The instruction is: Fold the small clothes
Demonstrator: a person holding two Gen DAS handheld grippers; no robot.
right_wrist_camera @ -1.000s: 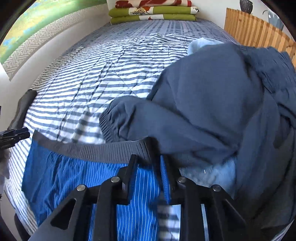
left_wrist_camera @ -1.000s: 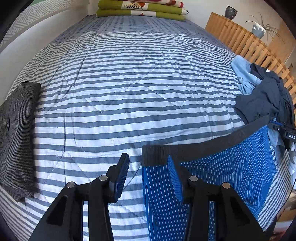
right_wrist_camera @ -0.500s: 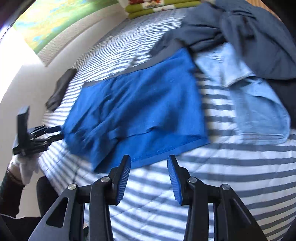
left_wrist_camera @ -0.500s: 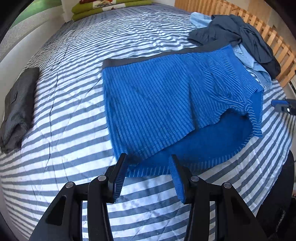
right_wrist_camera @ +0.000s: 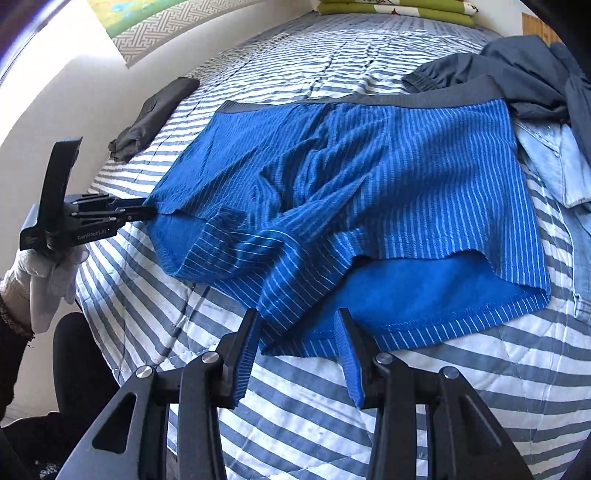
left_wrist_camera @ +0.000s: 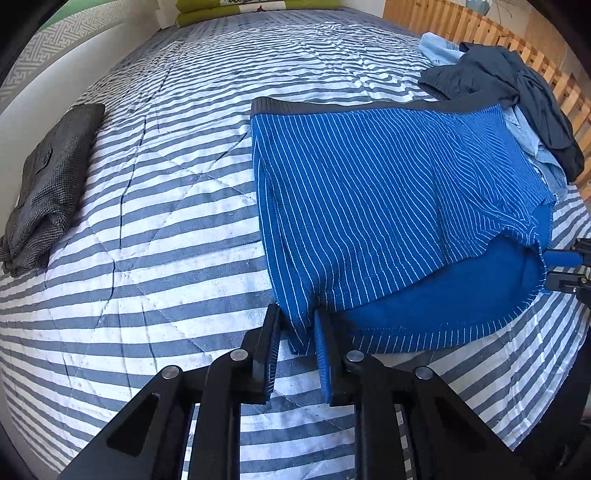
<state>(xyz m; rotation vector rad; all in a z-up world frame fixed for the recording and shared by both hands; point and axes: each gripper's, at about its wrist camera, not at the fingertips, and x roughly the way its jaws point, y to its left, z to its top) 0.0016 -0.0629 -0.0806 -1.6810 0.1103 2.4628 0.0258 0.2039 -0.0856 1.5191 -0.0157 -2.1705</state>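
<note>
Blue pinstriped shorts [left_wrist_camera: 388, 192] with a dark grey waistband lie spread flat on the striped quilt [left_wrist_camera: 166, 240], leg openings toward me. My left gripper [left_wrist_camera: 296, 326] is shut on the left leg's hem corner, with the fabric bunched between its fingers. The right wrist view shows it side-on, the left gripper [right_wrist_camera: 146, 211] pinching that corner of the shorts [right_wrist_camera: 369, 177]. My right gripper [right_wrist_camera: 297, 323] is open at the other leg opening, its fingers wide apart and the hem lying between them. The right gripper [left_wrist_camera: 554, 269] shows at the frame's right edge.
A folded grey garment [left_wrist_camera: 48, 184] lies at the bed's left edge. A heap of navy and light blue clothes [left_wrist_camera: 517, 88] touches the waistband's right end, beside a wooden slatted rail [left_wrist_camera: 480, 33]. Folded green blankets [left_wrist_camera: 240, 9] sit at the far end. A white-gloved hand [right_wrist_camera: 48, 273] holds the left gripper.
Both grippers have come from the waistband back to the leg hems. The left gripper's fingers have shut on the hem corner; the right gripper has opened and stays open.
</note>
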